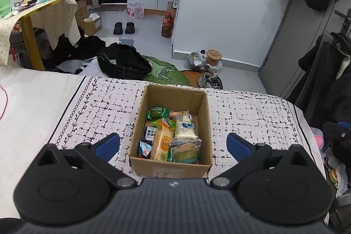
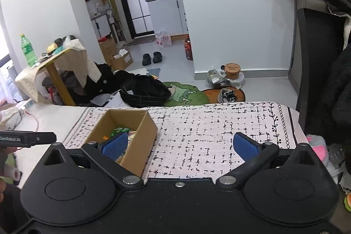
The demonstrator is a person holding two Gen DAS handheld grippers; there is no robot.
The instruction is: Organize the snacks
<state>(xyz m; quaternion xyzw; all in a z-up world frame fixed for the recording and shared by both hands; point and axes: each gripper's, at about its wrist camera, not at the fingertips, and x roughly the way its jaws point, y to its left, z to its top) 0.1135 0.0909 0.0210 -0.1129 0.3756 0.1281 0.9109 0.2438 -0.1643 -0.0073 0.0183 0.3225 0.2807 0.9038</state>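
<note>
Snacks: since every packet (image 1: pixel 170 139) seen lies inside the cardboard box (image 1: pixel 203 111), the sorting looks nearly or wholly done; none shows loose on the patterned cloth (image 1: pixel 252 115).
Where the box sits: on the cloth, roughly mid-width, its far wall close to the far edge, beyond which the floor drops away.
Handling, judged: the packets look light, soft and crinkly, with slick film that could slide between pads; the pale bread-like ones would crush under a hard squeeze.
Where to hold: across a packet's flat middle or a sealed end seam, pinching gently.
Box: thin-walled, light and open-topped; likely to skid or tip if nudged at its rim.
Left gripper (image 1: pixel 173 146): fingers spread wide with nothing between the blue pads, poised over the near end of the box.
Right gripper (image 2: pixel 179 146): fingers wide apart and empty, its left pad in front of the box's near corner.
Open room: bare cloth to the right of the box; bare cloth to its left too.
Edges: clutter on the floor past the far edge.
</note>
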